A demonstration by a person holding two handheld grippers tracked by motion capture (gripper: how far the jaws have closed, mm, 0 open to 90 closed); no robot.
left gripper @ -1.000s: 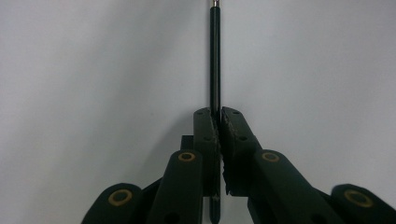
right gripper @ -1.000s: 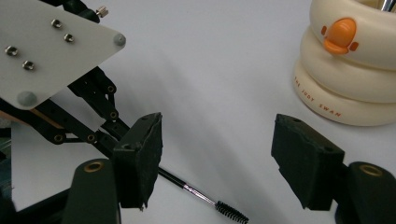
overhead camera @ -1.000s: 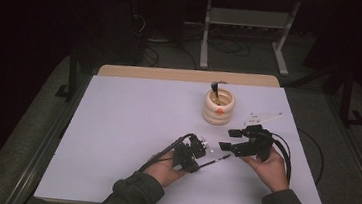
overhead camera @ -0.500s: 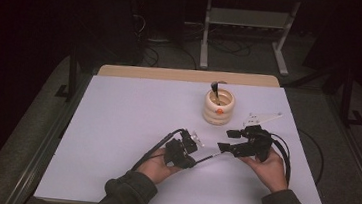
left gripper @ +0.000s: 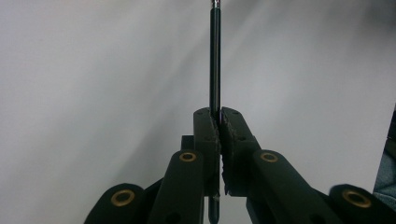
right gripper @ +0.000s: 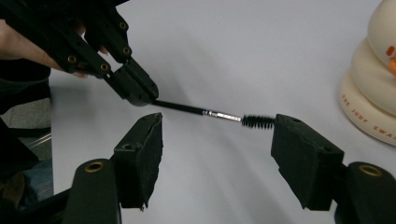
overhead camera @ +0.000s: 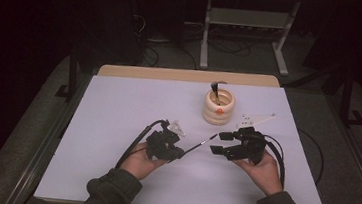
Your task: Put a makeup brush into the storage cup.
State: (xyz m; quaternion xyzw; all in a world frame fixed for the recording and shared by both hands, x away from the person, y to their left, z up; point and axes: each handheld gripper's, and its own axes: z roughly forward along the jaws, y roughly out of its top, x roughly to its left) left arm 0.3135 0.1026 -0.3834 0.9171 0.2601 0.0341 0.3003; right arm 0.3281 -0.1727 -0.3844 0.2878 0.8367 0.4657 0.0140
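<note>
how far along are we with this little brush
Done: the left gripper has picked up the thin brush and clamps its handle. In hand: it points toward the open right gripper. Left: probably handing it over or placing it in the cream holder.

A thin mascara-type brush (right gripper: pixel 219 115): black stem, short silver ferrule, then a small black bristle head (right gripper: pixel 258 122). It is lifted off the white table, clamped by its stem, the bristle end pointing toward two o'clock in the high view (overhead camera: pixel 200 145), just short of the cream ringed holder (overhead camera: pixel 218 107).
</note>
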